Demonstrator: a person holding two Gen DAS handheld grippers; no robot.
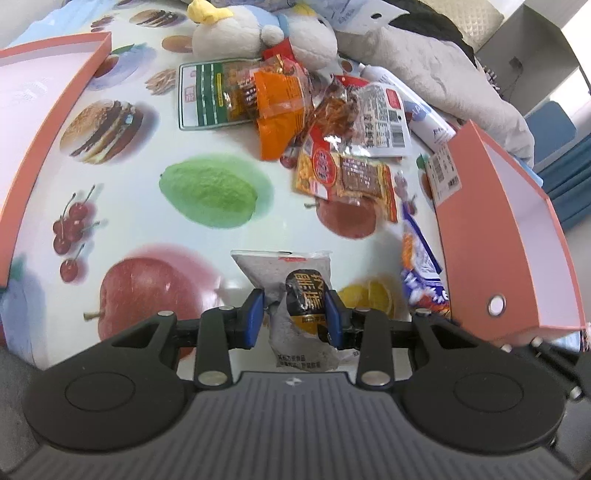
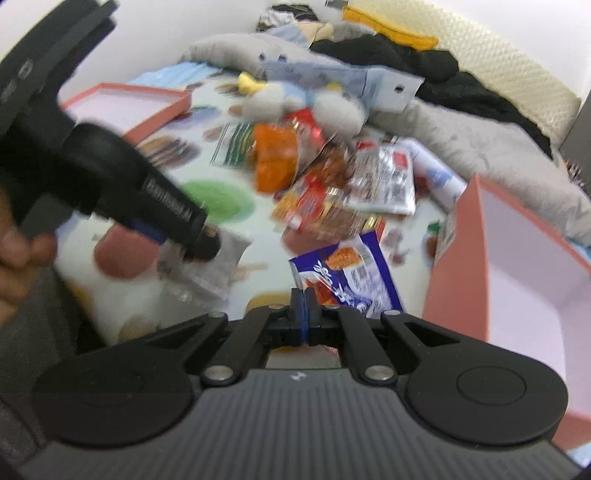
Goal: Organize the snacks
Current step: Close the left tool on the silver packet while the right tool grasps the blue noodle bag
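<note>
Left gripper (image 1: 294, 314): blue pads pinch the grey speckled snack packet (image 1: 295, 295) by its waist, so the bag hangs crumpled between them, clear of the cloth.
Right gripper (image 2: 303, 306): jaws pressed fully together with nothing between them; it sits just short of the blue-and-white snack bag (image 2: 347, 277), likely the next pick.
Blue-and-white bag: lies flat at about 1 o'clock from the right gripper, just beside the near orange box (image 2: 480, 258).
Near orange box: open and empty at 3 o'clock, probably the bin for sorted snacks.
Far orange tray (image 1: 55, 74): at 10 o'clock, also empty as far as I can see.
Snack pile (image 1: 332, 122): orange, red and clear wrappers overlapping at 12 o'clock, still unsorted on the fruit-print tablecloth (image 1: 147, 184).
Plush toys (image 1: 258, 33): behind the pile, no part of the sorting.
</note>
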